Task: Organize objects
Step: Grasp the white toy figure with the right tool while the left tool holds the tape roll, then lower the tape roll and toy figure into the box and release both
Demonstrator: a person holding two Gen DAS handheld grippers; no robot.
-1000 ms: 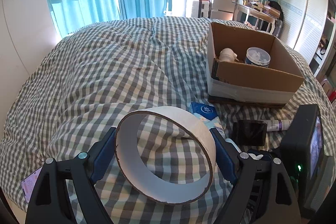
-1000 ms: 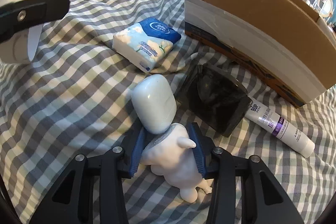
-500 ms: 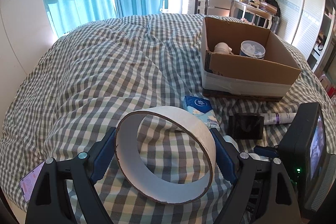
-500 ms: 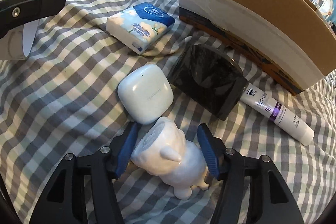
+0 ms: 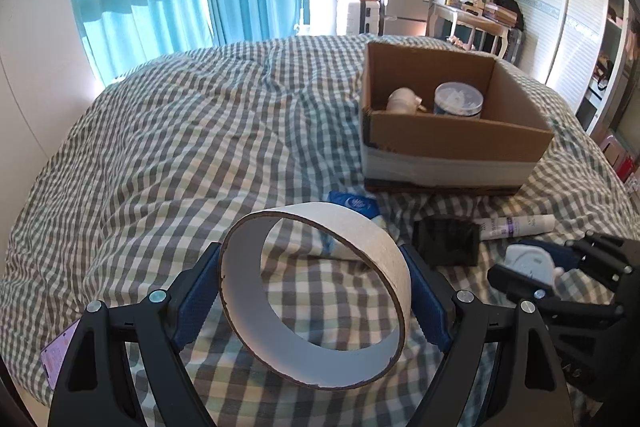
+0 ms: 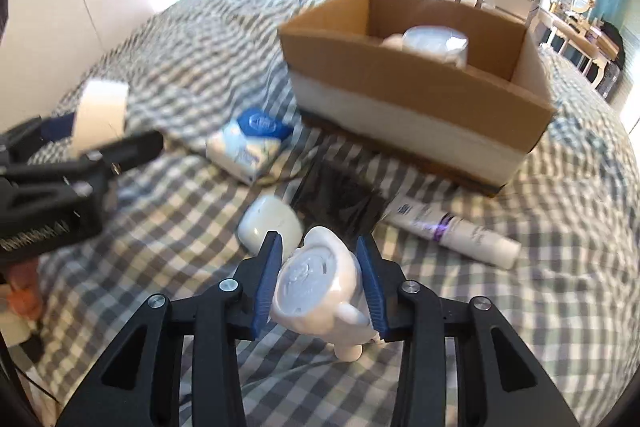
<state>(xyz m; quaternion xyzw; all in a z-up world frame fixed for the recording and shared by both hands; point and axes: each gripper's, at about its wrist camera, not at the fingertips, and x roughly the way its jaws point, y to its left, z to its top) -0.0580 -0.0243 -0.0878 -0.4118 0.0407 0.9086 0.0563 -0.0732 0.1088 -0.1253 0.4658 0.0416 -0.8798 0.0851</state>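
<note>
My left gripper is shut on a wide white tape roll, held above the checked bed. In the right wrist view it appears at the left as the left gripper with the tape roll. The jaws of my right gripper are closing; their blue pads press both sides of a white animal figurine, which hangs off the blanket. An open cardboard box stands beyond it; the same box holds a clear tub and another white figurine.
On the blanket in front of the box lie a blue-and-white tissue pack, a white rounded case, a black square object and a white tube. A pink card-like item lies at the bed's near left edge.
The right gripper widened, then closed on the figurine and lifted it off the blanket, away from the white case. The left gripper kept its hold on the tape roll.
</note>
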